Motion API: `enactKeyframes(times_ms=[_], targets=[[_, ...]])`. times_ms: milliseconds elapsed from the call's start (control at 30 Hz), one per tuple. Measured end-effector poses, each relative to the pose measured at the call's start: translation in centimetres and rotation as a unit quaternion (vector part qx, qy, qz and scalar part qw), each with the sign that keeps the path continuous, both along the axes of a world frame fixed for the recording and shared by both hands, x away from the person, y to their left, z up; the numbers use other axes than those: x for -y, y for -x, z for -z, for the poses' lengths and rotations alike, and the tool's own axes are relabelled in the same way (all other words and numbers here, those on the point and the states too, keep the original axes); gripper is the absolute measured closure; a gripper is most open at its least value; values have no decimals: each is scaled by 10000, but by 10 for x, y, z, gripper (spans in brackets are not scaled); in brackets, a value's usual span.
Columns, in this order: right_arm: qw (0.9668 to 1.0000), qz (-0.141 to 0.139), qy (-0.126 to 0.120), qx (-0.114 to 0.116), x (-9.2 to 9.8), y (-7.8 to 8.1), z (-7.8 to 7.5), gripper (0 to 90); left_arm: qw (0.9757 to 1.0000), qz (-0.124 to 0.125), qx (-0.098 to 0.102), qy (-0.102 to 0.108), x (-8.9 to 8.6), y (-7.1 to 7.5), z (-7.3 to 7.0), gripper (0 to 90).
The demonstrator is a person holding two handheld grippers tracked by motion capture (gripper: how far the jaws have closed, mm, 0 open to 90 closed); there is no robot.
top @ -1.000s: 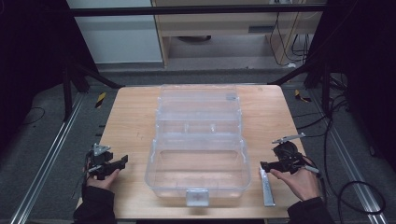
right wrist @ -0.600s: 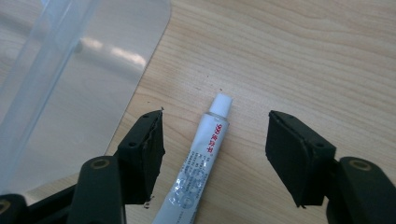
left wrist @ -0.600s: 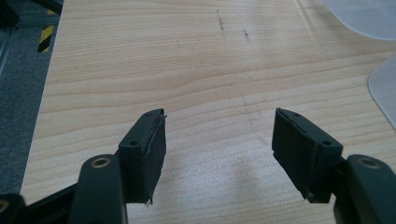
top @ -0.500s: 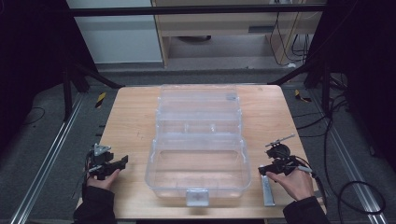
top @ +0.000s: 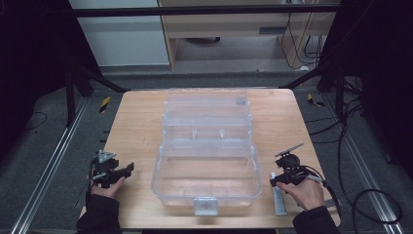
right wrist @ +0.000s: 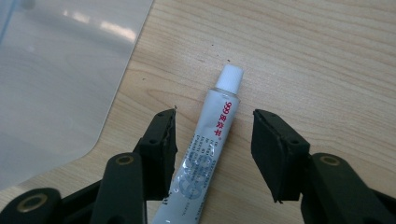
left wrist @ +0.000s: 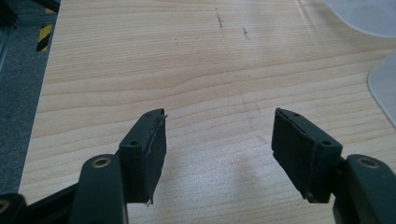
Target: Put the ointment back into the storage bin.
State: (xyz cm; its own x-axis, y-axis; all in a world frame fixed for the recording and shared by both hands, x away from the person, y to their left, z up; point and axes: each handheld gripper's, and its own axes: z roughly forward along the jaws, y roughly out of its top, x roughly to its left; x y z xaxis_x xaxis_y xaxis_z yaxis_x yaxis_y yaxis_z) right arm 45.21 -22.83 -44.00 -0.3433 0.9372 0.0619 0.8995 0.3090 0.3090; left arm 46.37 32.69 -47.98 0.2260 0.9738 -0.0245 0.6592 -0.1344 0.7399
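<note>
1. A small ointment tube lies flat on the desk, just right of a clear plastic box.
2. The right gripper straddles it; its jaws have just been closing, one pad near the tube, not yet pinching.
3. Light, soft and likely slippery, the tube is best pinched mid-body, gently.
4. The left gripper hangs spread over bare desk.

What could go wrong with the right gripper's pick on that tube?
1. The tube lies off-centre between the right gripper's jaws, which have just been closing: one pad is near it, the other still apart. It may roll or skew as they shut.
2. The tube looks soft, so a hard squeeze could dent it or force paste toward the white cap.
3. The clear box stands close by, so a swing inward might clip its wall.
</note>
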Motion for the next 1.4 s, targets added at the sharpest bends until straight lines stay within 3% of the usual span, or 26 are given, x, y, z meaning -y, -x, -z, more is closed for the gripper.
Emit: enactKeyframes(times_ms=[367,933,1167,1400], targets=[[9996,51,45,-266,0,-3,14,551,10000,1,-17,6,0,0,0,355],[9989,-153,122,-429,-4,-8,20,692,10000,19,-26,7,0,0,1,356],[9984,-269,191,-455,-4,-9,21,662,10000,32,-45,2,0,-1,1,355],[9973,-349,252,-601,-6,-11,23,694,10000,33,-44,9,0,-1,1,356]])
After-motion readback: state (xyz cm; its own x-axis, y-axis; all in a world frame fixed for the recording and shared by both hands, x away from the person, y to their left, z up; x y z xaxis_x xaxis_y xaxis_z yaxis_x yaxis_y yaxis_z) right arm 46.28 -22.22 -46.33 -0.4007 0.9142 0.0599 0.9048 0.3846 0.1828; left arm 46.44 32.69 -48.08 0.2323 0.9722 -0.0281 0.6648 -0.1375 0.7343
